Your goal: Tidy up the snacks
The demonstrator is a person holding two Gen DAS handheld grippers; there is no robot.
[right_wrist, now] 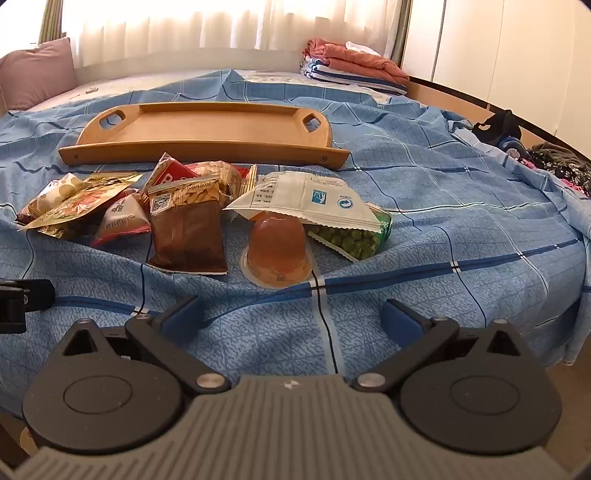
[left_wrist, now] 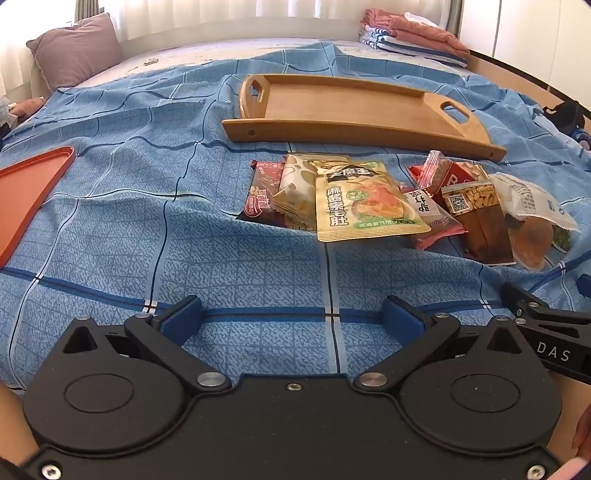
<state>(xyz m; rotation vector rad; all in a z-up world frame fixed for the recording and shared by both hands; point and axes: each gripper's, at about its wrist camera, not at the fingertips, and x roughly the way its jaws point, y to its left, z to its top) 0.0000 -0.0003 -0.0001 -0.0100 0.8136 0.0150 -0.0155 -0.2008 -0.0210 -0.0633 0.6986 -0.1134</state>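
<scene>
bright daylight comes through the far curtains (right_wrist: 221,33), which are blown out to white glare. the bedspread (left_wrist: 110,221) is evenly lit, with soft shadows under the snack packets (right_wrist: 184,229). both views are sharp at centre — fisheye bending curves the tray (left_wrist: 351,110) and darkens the corners.

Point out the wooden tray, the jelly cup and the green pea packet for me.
wooden tray (right_wrist: 207,127), right wrist view, on its bare floor.
jelly cup (right_wrist: 277,245), right wrist view, on its domed side.
green pea packet (right_wrist: 351,242), right wrist view, on its clear window.
</scene>
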